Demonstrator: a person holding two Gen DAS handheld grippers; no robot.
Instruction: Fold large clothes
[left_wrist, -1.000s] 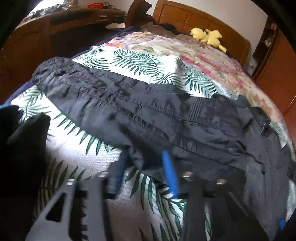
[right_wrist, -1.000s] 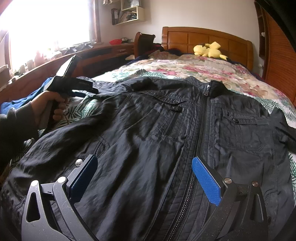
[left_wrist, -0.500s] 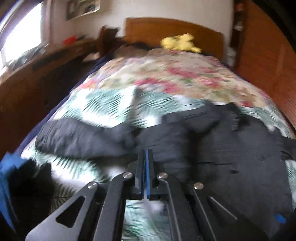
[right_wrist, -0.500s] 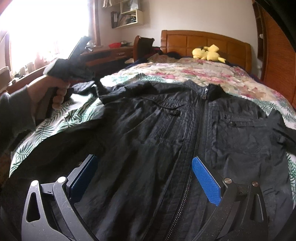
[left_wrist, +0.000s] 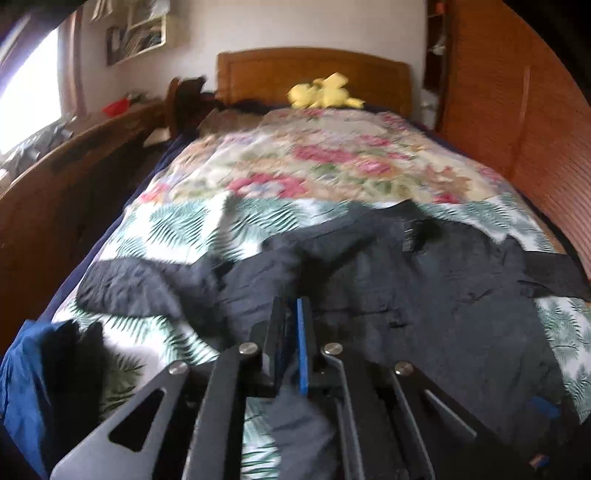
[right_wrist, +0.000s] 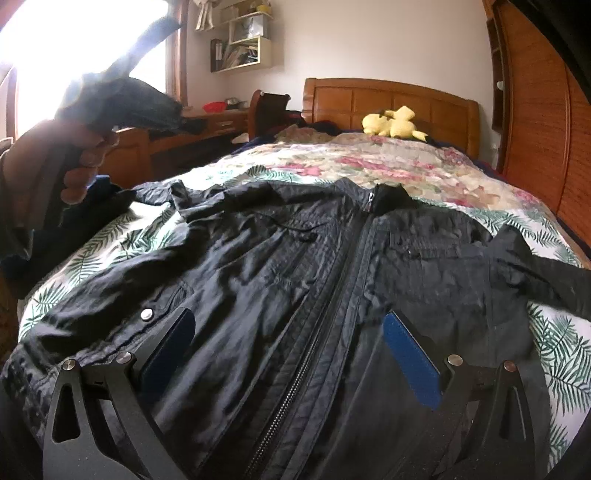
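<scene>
A black zip-up jacket (right_wrist: 295, 258) lies front-up on the bedspread (right_wrist: 388, 162), collar toward the headboard. My right gripper (right_wrist: 291, 350) hovers open over its lower front, one pad on each side of the zip. The jacket's left sleeve (left_wrist: 147, 291) lies crumpled and drawn in toward the body. My left gripper (left_wrist: 291, 306) is raised above that sleeve near the shoulder. Its jaws stand almost together and are opening by a thin slit. I make out no cloth between them, and the view is blurred. In the right wrist view a hand (right_wrist: 77, 155) holds that gripper well above the bed's left side.
A yellow plush toy (right_wrist: 391, 123) sits by the wooden headboard (right_wrist: 391, 96). A long wooden desk (left_wrist: 92, 155) runs along the bed's left side, and a slatted wooden wardrobe (right_wrist: 535, 129) stands on the right. Blue cloth (left_wrist: 22, 387) hangs at the bed's near left corner.
My left gripper closed at the sleeve's edge, then rose and swung toward the jacket's body. The sleeve went from stretched out to bunched inward. The right gripper crept slightly forward.
</scene>
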